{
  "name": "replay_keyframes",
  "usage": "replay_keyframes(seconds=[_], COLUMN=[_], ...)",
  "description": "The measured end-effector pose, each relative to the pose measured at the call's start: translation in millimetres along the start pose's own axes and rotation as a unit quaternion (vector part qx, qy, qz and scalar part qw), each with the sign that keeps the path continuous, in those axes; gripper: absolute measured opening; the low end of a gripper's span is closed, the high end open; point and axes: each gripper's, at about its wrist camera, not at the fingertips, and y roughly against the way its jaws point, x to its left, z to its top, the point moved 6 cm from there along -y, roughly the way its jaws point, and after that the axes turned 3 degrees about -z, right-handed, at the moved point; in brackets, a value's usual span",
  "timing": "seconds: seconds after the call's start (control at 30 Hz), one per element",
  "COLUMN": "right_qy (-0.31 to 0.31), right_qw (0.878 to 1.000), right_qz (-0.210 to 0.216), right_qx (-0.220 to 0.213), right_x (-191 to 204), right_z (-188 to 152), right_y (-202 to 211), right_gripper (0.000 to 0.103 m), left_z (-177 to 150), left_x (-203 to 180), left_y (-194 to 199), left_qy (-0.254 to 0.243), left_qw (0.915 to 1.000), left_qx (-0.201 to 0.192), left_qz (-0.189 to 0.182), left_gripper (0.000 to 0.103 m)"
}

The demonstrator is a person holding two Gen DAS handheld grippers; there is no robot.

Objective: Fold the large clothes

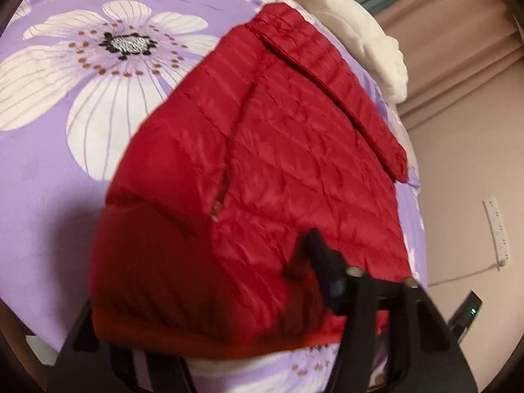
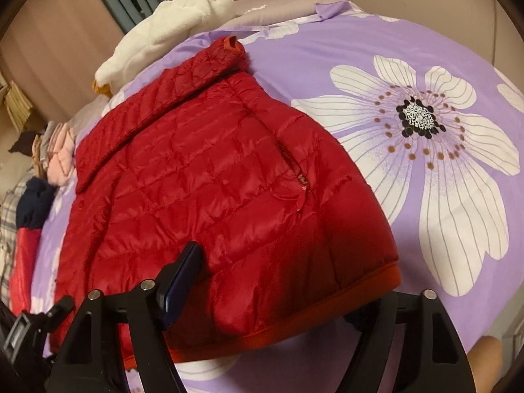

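Red quilted jacket (image 1: 262, 177), folded, lies on the purple flowered bedspread (image 1: 49, 196); no writing is legible. Left gripper (image 1: 209, 298) and right gripper (image 2: 271, 298) both spread wide over the hem. Only the right view shows the clothes pile (image 2: 39, 177).

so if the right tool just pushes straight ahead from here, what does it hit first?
Most likely the red puffer jacket: the right tool points into its near hem, with one finger lying over the fabric. Beyond it is the floral bedsheet. Depth is unclear.
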Motion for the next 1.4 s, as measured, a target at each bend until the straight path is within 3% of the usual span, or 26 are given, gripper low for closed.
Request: replay_keyframes(seconds=[0.1, 0.3, 0.4, 0.53, 0.73, 1.07, 1.2, 1.4], right_qy=[0.008, 0.024, 0.022, 0.033, 0.023, 0.028, 0.039, 0.04], right_qw=[1.0, 0.997, 0.998, 0.998, 0.997, 0.99, 0.984, 0.974], right_qz=[-0.017, -0.05, -0.038, -0.033, -0.006, 0.034, 0.049, 0.077], right_qx=[-0.014, -0.045, -0.042, -0.051, -0.068, -0.135, -0.169, -0.211], right_x=[0, 0, 0, 5, 13, 37, 56, 86], right_z=[-2, -4, 0, 8, 18, 65, 94, 150], right_y=[0, 3, 8, 19, 39, 75, 85, 93], right_gripper=[0.06, 0.047, 0.032, 0.022, 0.019, 0.017, 0.017, 0.017], left_z=[2, 0, 5, 12, 26, 76, 104, 161], left_x=[7, 3, 2, -1, -23, -66, -93, -126], left_y=[-1, -3, -2, 4, 23, 46, 56, 58], left_qy=[-0.007, -0.047, -0.051, -0.058, -0.105, -0.132, -0.148, -0.142], left_qw=[0.9996, 0.9955, 0.9941, 0.9921, 0.9819, 0.9698, 0.959, 0.9517], left_qx=[-0.019, -0.049, -0.055, -0.067, -0.113, -0.186, -0.228, -0.265], left_qz=[0.018, 0.065, 0.079, 0.089, 0.11, 0.086, 0.079, 0.062], left_gripper=[0.033, 0.027, 0.022, 0.017, 0.014, 0.012, 0.012, 0.013])
